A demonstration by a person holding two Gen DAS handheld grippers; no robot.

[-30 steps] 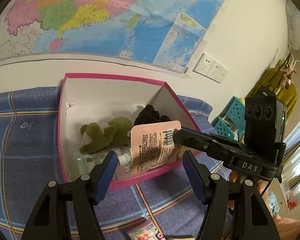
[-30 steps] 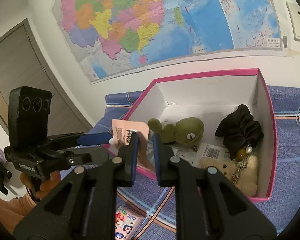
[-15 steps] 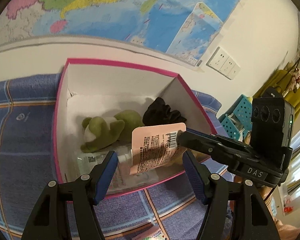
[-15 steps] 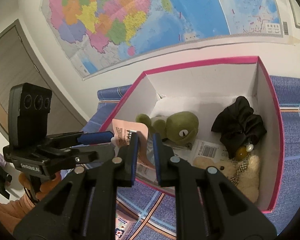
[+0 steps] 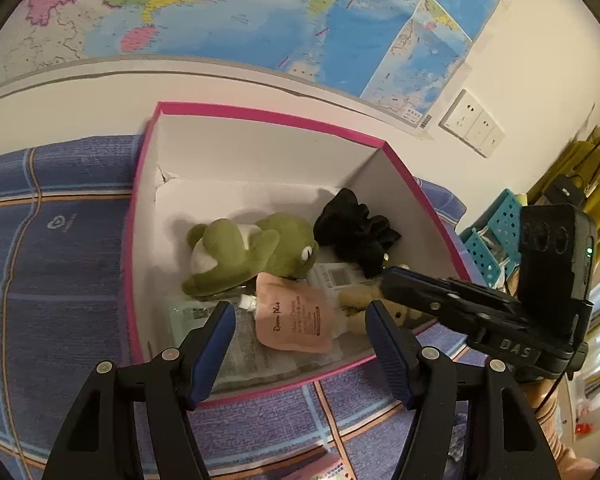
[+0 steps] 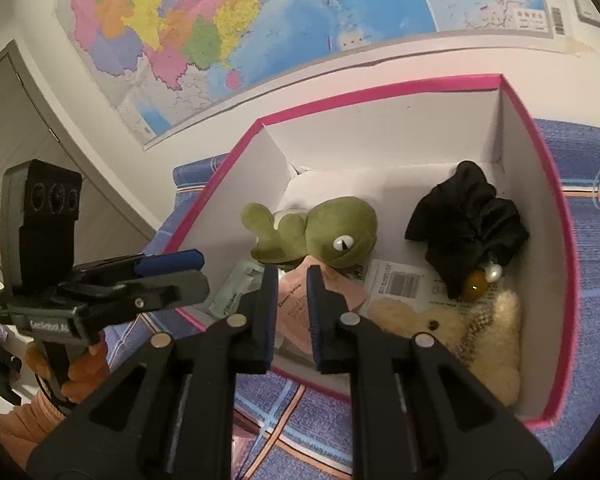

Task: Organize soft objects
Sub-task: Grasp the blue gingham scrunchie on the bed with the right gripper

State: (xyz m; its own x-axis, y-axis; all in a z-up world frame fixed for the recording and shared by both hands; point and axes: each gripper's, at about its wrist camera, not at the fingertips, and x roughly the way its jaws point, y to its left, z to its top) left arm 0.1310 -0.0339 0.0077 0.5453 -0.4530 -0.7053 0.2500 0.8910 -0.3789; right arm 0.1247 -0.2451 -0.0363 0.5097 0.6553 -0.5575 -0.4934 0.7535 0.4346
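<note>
The pink pouch [image 5: 294, 318] lies inside the pink-rimmed box [image 5: 138, 216], just in front of the green plush frog [image 5: 252, 254], because soft things are being gathered there, while the right gripper [image 6: 292, 304] (jaws nearly shut, apparently gripping nothing) hovers above it and the left gripper [image 5: 300, 344] waits half open, empty.

pink-rimmed box [image 5: 260, 114], white inside, open top, sits on blue checked cloth [image 5: 56, 280]. inside: green frog plush [image 5: 248, 254] lying on its side mid-floor, eye toward the black scrunchie [image 6: 466, 230] bunched in the far right corner. cream teddy bear [image 6: 484, 332] against the right wall, just below the scrunchie. pink pouch [image 5: 294, 318] lies flat near the front wall, cap toward the frog, on top of clear packets [image 5: 244, 344], probably plastic sachets, hard to tell
</note>
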